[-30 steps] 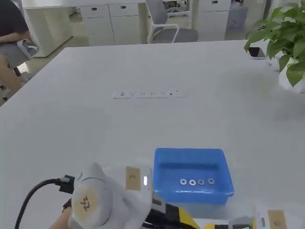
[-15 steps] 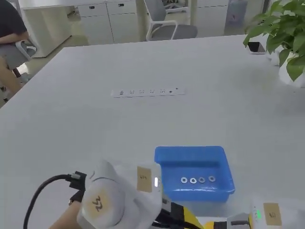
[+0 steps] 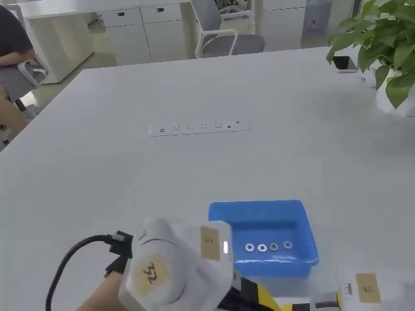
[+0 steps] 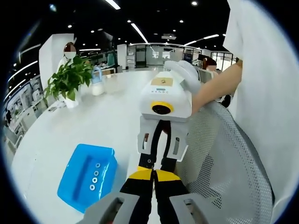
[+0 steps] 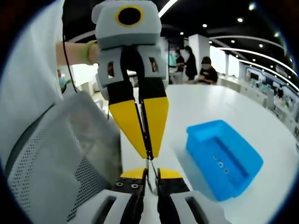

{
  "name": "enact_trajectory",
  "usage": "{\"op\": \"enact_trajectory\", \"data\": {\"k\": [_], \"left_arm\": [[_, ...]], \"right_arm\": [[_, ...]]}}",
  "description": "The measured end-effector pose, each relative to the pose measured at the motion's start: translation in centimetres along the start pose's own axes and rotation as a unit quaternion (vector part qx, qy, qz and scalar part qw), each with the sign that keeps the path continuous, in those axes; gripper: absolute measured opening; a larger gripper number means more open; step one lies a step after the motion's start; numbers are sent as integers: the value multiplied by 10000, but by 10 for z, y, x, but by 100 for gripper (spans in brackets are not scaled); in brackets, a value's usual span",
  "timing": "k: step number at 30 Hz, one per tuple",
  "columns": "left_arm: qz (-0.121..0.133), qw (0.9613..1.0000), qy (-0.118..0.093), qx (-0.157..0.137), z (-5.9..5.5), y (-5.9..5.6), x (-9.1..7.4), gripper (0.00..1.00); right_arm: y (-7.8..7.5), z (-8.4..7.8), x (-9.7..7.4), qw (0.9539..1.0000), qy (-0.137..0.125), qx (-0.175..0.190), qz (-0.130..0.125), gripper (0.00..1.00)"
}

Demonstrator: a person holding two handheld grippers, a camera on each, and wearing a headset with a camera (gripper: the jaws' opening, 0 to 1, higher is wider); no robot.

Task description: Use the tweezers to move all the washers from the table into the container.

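While tweezers point(image 5: 150, 165) are pinched by left tool point(image 5: 148, 154) and right tool point(image 5: 148, 176) near the container point(image 3: 256, 206), its washers point(image 3: 268, 247) are judged light, slick. Rims are best nipped.

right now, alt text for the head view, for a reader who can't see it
A blue container holding four washers in a row sits on a white table. A white hand-held gripper with yellow jaws shows at bottom left; a power strip lies beyond.

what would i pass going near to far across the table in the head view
blue container holding the washers → white power strip → dark phone near the far edge → office chair beyond the table
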State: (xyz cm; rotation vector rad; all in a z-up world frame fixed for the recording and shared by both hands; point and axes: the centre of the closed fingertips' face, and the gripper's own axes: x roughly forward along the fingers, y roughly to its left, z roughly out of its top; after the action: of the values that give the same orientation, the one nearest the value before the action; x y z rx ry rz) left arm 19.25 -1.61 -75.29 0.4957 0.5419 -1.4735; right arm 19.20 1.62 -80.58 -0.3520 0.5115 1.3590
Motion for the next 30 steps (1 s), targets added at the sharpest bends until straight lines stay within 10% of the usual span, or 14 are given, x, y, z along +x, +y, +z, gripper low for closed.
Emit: {"op": "enact_trajectory", "data": {"k": [7, 14, 24, 30], "left_arm": [[246, 9988, -224, -358, 3, 9, 2, 2], [972, 9828, -846, -1321, -2, 28, -14, 30], [2482, 9357, -1440, -2051, -31, 45, -69, 74], [3321, 8921, -1840, -2452, -43, 52, -92, 93]], "right_arm": [[-4, 0, -2, 9996, -104, 268, -56, 4], [-4, 2, 1, 9996, -92, 230, -111, 2], [-19, 0, -4, 9935, -288, 1064, -286, 2], [-22, 1, -6, 9882, -393, 1437, -352, 2]]}}
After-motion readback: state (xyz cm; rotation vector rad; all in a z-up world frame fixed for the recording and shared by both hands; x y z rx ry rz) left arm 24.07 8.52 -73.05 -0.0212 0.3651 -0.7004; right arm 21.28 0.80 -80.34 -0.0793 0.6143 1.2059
